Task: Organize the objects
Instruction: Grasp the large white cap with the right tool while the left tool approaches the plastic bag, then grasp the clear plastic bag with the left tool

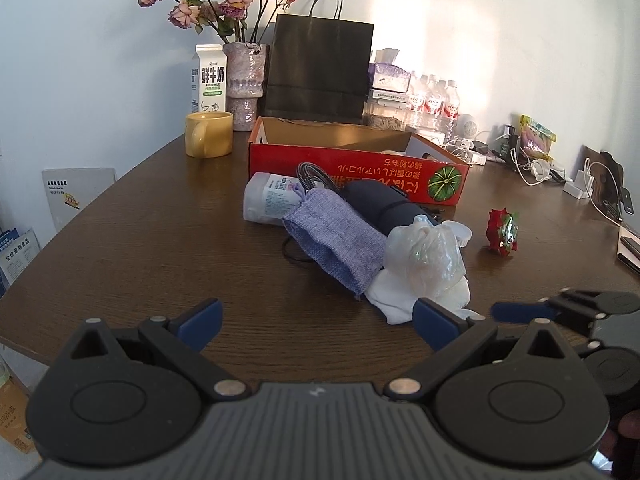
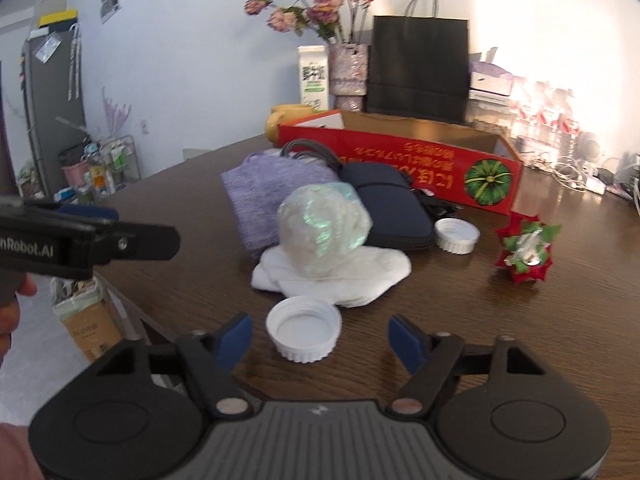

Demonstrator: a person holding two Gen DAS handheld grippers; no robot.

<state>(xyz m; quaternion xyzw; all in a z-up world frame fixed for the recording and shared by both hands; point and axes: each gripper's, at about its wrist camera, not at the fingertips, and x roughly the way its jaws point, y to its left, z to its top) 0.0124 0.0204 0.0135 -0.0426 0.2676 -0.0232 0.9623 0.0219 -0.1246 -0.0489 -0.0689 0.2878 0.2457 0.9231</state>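
Observation:
A loose pile lies mid-table: a purple cloth pouch (image 1: 332, 240), a dark navy case (image 1: 380, 204), a crumpled clear plastic bag (image 1: 424, 256) on a white cloth (image 1: 400, 304), and a white bottle (image 1: 272, 200) on its side. Behind them stands an open red cardboard box (image 1: 352, 172). A red and green decoration (image 2: 526, 254) sits to the right. My left gripper (image 1: 318, 320) is open over bare wood just before the cloth. My right gripper (image 2: 322, 338) is open around an upturned white cap (image 2: 304, 334), pads apart from it. A second cap (image 2: 456, 236) lies by the case.
At the back stand a yellow mug (image 1: 208, 134), a milk carton (image 1: 210, 80), a vase of dried roses (image 1: 244, 84), a black paper bag (image 1: 320, 76) and water bottles (image 1: 432, 104). Chargers and cables (image 1: 520, 156) crowd the far right. The table's curved edge (image 1: 60, 236) runs along the left.

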